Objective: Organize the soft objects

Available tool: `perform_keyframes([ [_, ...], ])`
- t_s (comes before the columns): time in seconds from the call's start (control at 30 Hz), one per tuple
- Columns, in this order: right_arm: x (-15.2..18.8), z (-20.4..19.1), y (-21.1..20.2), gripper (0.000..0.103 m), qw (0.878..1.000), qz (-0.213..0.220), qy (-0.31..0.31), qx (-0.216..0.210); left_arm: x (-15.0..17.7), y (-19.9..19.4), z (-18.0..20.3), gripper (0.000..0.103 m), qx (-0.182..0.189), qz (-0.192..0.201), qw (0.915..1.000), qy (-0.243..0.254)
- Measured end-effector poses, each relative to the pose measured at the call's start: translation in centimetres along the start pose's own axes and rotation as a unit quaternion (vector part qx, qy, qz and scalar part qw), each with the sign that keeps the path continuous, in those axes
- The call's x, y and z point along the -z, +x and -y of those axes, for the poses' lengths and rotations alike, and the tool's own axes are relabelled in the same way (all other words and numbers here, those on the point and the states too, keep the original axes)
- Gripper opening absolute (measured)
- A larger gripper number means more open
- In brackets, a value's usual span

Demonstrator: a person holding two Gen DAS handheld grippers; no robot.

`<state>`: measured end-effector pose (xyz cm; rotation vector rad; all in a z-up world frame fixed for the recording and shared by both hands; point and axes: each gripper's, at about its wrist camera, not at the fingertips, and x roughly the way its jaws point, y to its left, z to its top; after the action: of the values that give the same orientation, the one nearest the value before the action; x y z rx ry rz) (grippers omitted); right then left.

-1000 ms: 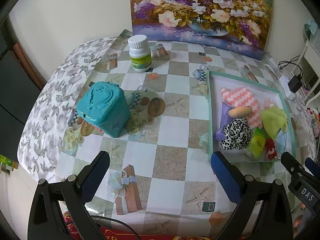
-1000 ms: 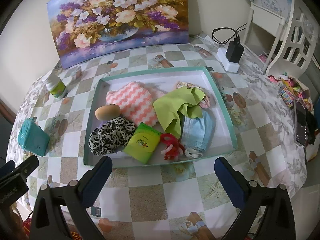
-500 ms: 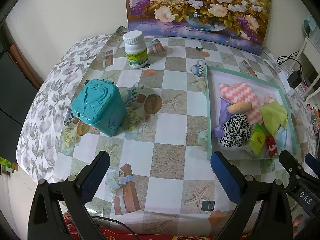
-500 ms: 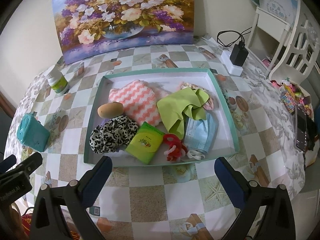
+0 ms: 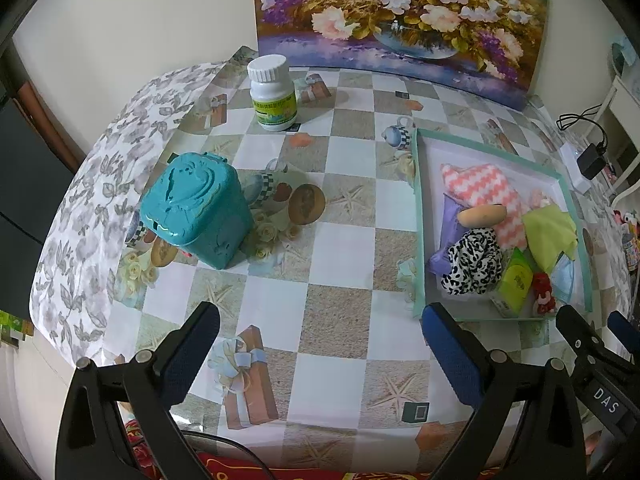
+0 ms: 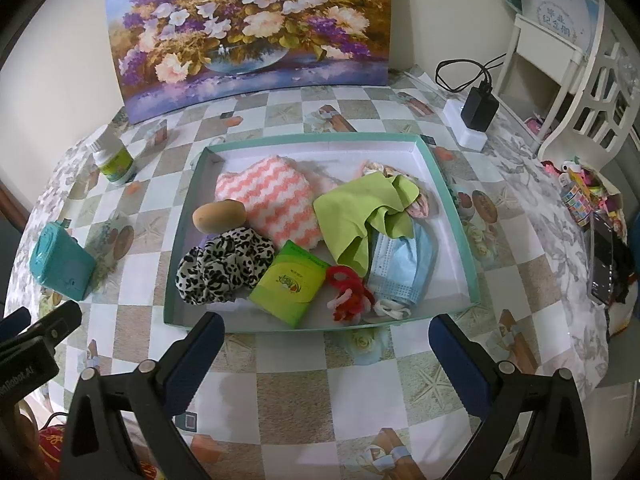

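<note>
Both the left gripper (image 5: 320,340) and right gripper (image 6: 326,340) are held wide open and empty. Ahead of the right jaws, soft items are piled in the teal tray (image 6: 460,216); the leopard scrunchie (image 6: 224,264) could be snagged together with the tissue pack (image 6: 288,282) touching it.

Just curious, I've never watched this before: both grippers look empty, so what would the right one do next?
Probably ease forward and down toward the tray. The right gripper is open and empty just short of its near rim, with the tissue pack nearest ahead.
</note>
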<state>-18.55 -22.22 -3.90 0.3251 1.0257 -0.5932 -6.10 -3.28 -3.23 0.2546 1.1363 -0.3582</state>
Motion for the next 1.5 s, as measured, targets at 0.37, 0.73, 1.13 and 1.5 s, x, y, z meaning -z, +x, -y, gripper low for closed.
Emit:
perform_keyframes([
  [0.37,0.05,-0.20,0.26,0.103,1.000,-0.006,-0.005,0.002,0.01,0.34,-0.07,0.101,0.000,-0.006,1.0000,-0.001],
  [0.73,0.07,-0.04,0.53,0.103,1.000,-0.012,-0.005,0.002,0.04,0.43,-0.24,0.101,0.000,-0.008,1.0000,-0.004],
  [1.13,0.07,-0.04,0.55,0.103,1.000,-0.011,-0.004,0.002,0.04,0.42,-0.29,0.101,-0.001,-0.008,0.9999,-0.007],
  [1.5,0.07,0.01,0.56,0.103,1.000,-0.012,-0.004,0.002,0.03,0.48,-0.43,0.101,-0.001,-0.009,0.9999,-0.010],
])
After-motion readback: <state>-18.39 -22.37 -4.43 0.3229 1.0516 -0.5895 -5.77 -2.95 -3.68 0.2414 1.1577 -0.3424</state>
